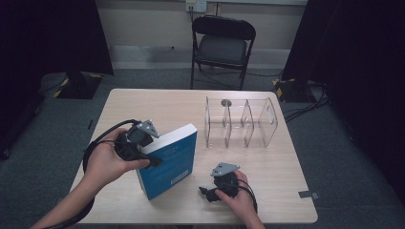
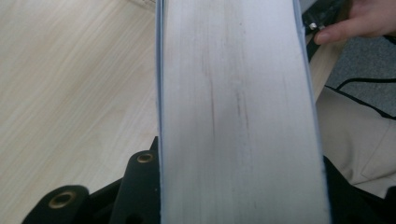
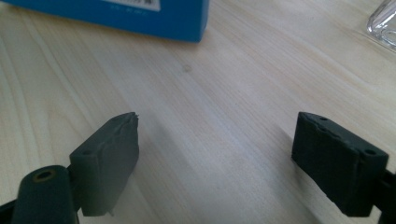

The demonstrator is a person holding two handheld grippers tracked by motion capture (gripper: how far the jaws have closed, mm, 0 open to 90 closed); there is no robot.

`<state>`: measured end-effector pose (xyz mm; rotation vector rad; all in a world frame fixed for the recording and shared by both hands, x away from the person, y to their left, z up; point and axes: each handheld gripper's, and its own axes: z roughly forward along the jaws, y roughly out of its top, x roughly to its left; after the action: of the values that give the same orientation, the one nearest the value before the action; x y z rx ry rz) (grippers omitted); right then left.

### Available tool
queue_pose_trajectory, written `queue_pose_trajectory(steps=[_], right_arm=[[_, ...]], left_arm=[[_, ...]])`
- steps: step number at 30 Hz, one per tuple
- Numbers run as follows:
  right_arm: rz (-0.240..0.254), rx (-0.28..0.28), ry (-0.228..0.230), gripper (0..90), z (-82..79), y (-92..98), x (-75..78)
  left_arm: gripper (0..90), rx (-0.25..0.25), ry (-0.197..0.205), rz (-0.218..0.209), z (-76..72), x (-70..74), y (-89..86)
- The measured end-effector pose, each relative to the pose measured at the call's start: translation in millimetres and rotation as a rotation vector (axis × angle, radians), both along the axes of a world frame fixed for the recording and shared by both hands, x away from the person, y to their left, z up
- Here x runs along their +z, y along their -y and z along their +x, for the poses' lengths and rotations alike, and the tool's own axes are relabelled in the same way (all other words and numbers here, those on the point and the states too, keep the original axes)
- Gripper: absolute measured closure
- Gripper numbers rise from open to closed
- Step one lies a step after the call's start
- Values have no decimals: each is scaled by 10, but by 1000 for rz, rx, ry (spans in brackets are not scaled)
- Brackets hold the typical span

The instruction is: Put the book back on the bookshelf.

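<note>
A thick blue book [image 1: 173, 160] stands on its edge on the wooden table [image 1: 143, 102], leaning a little, left of the middle. My left gripper [image 1: 149, 157] is shut on it from the left side. In the left gripper view the book's pale page edge [image 2: 238, 112] runs up between the two black jaws. My right gripper [image 1: 206, 192] rests low near the table's front edge, right of the book. Its jaws stand wide open over bare wood with nothing between them [image 3: 217, 154]. The book's blue corner [image 3: 140, 14] lies ahead of them.
A clear plastic organiser [image 1: 241, 124] with several upright dividers stands at the back right of the table; its corner [image 3: 385, 25] shows in the right gripper view. A black folding chair [image 1: 222, 45] stands beyond the far edge.
</note>
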<state>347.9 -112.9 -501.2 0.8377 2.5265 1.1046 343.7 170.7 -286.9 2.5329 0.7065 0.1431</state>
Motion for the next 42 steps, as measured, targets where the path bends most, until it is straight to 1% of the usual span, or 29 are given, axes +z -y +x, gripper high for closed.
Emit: queue_pose_trajectory(steps=[4, 5, 11, 12, 13, 14, 15, 16, 17, 19, 20, 22, 23, 24, 25, 26, 27, 29, 30, 31, 33, 34, 35, 36, 37, 38, 39, 41, 42], right_arm=[[0, 0, 0, 142, 0, 0, 0], [0, 0, 0, 142, 0, 0, -1], [1, -1, -3, 141, -1, 0, 1], [0, -1, -3, 141, -1, 1, 2], [0, 0, -3, 141, -1, 1, 2], [0, 0, -1, 141, -1, 0, 0], [0, -1, -3, 141, -1, 1, 1], [0, -1, -2, 141, -2, 0, 1], [-1, -1, -2, 141, 0, 2, 1], [0, 0, -2, 141, -1, 1, 0], [0, 0, -1, 141, 0, 1, 1], [-3, -3, 1, 137, 0, 0, 0], [-3, -2, 2, 136, 1, 0, 0], [-3, -1, 0, 136, 2, 1, 0], [-3, -1, 0, 136, 2, 0, 0], [-3, -1, 0, 136, 2, 0, 0], [-3, 0, 1, 136, 2, 1, 0], [-4, -15, -2, 137, -13, -1, 2], [-4, -19, -3, 137, -17, -2, 2], [-4, -19, -3, 137, -17, -2, 2], [-4, -19, -3, 137, -18, -2, 2], [-3, -19, -3, 137, -17, -2, 2], [-3, -18, -4, 138, -17, -1, 2], [-1, -17, -4, 140, -15, 2, 2], [3, -17, -7, 141, -12, 5, 2], [9, -18, -12, 139, -10, 10, 4], [17, -17, -14, 141, -6, 15, 3], [32, -27, -32, 140, 1, 27, 10], [30, -23, -39, 140, 6, 34, 19]], left_arm=[[608, -16, 2, -4, -59, -61, -7], [608, -16, 4, -13, -68, -70, -22], [604, -42, 20, -26, -84, -130, -130], [603, -47, 15, -29, -82, -140, -149], [603, -47, 21, -38, -91, -152, -172], [600, -62, 34, -36, -98, -154, -175], [596, -58, 38, -36, -106, -156, -170], [596, -61, 33, -28, -96, -151, -171], [595, -48, 29, -33, -102, -154, -165], [592, -61, 34, -29, -97, -152, -174], [589, -52, 44, -39, -109, -160, -170], [581, -49, 35, -48, -114, -161, -173], [579, -53, 36, -44, -111, -160, -177], [575, -47, 31, -59, -115, -166, -176], [570, -50, 34, -60, -113, -165, -182], [568, -36, 48, -63, -121, -174, -182], [561, -36, 49, -73, -122, -181, -189], [546, -35, 47, -80, -121, -186, -202], [532, -45, 51, -71, -119, -189, -211], [523, -49, 58, -78, -121, -200, -211], [518, -42, 60, -98, -125, -208, -224], [518, -47, 55, -91, -124, -202, -239], [518, -49, 59, -85, -128, -201, -246], [519, -43, 67, -108, -135, -212, -249], [517, -51, 69, -109, -133, -210, -263], [512, -42, 68, -118, -137, -211, -270], [507, -45, 68, -114, -133, -208, -283], [497, -37, 79, -106, -140, -210, -295], [497, -39, 77, -103, -141, -204, -307]])
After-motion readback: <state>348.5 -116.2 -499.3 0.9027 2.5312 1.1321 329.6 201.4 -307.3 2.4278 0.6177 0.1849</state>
